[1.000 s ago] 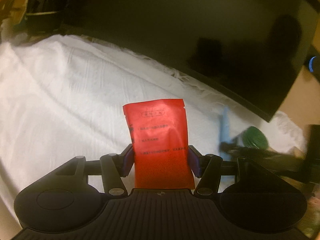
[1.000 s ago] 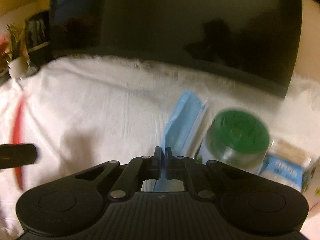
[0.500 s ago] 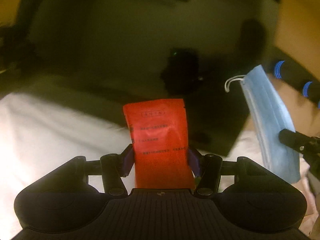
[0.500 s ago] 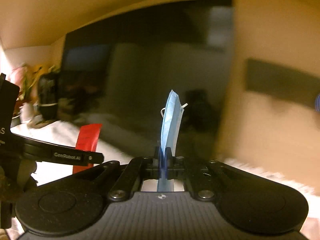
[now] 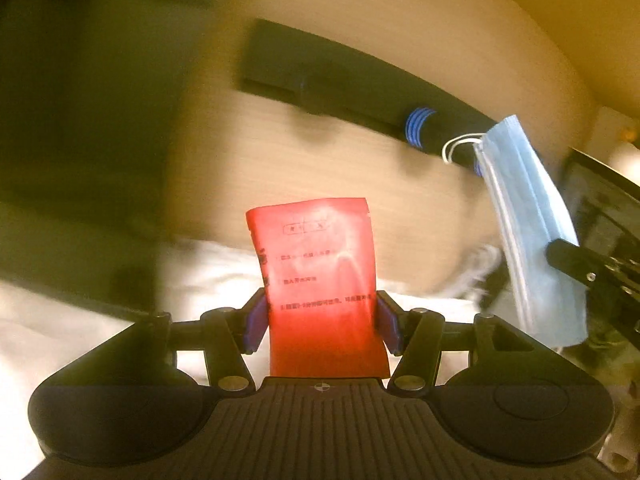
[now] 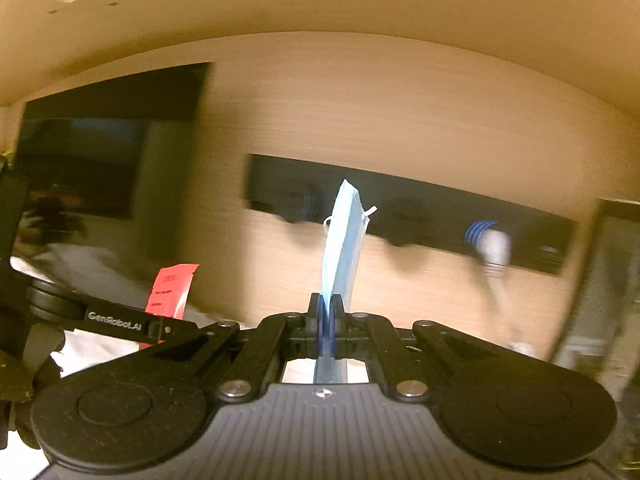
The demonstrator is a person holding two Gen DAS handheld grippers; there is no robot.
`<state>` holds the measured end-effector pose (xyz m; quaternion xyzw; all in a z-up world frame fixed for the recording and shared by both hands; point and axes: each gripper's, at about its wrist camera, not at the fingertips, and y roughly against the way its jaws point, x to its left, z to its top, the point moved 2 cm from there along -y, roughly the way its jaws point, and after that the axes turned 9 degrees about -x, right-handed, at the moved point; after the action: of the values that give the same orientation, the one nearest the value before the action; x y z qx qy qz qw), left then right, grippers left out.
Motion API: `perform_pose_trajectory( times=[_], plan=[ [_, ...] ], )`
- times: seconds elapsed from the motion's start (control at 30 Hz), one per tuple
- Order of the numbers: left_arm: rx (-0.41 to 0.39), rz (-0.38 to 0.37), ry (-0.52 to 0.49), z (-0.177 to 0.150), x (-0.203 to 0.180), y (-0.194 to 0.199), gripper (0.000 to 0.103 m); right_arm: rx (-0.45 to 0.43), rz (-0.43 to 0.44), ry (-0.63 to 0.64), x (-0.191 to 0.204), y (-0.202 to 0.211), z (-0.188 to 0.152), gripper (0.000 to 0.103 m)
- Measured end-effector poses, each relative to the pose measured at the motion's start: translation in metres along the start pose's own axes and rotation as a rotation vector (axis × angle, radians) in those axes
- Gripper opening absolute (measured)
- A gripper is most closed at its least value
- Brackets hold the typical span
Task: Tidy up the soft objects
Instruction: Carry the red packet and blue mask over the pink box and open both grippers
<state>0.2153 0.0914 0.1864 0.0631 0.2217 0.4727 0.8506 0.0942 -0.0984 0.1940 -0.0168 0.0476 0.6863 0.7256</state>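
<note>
A tan wood-grain wall (image 5: pixel 360 148) fills the background, with a long black rail (image 5: pixel 360 80) running across it and a white cloth (image 5: pixel 208 272) low down, all blurred.

From the left wrist camera, the left gripper (image 5: pixel 322 316) pinches a flat red packet (image 5: pixel 320 280) by its side edges, so it stands upright at centre. Dark print runs in lines across its face, too small to read. At 3 o'clock a pale blue pleated face mask (image 5: pixel 528 232) with white ear loops hangs on edge from the other tool.

From the right wrist camera, the right gripper (image 6: pixel 329 322) is pressed together on the mask (image 6: pixel 342 248), which rises at 12 o'clock, thin and edge-on. At 9 o'clock the packet (image 6: pixel 170 290) stands above the left tool's arm, lettered "GenRobot.AI".
</note>
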Motion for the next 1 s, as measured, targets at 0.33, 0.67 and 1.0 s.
perform_pose_trajectory(
  times=[0.33,0.67,1.0],
  plan=[
    [0.128,-0.135,-0.015,-0.029,-0.075,-0.069,0.061,0.052,-0.092,-0.064,-0.107,0.017,-0.018,0.003],
    [0.349,-0.149,0.007,-0.102,-0.096,-0.133,0.068,0.189,-0.067,-0.145,-0.136,0.018,-0.061,0.003],
    [0.303,-0.129,-0.069,-0.138,-0.097,-0.119,0.068,0.394,0.039,-0.25,-0.121,-0.01,-0.116,0.003]
  ],
)
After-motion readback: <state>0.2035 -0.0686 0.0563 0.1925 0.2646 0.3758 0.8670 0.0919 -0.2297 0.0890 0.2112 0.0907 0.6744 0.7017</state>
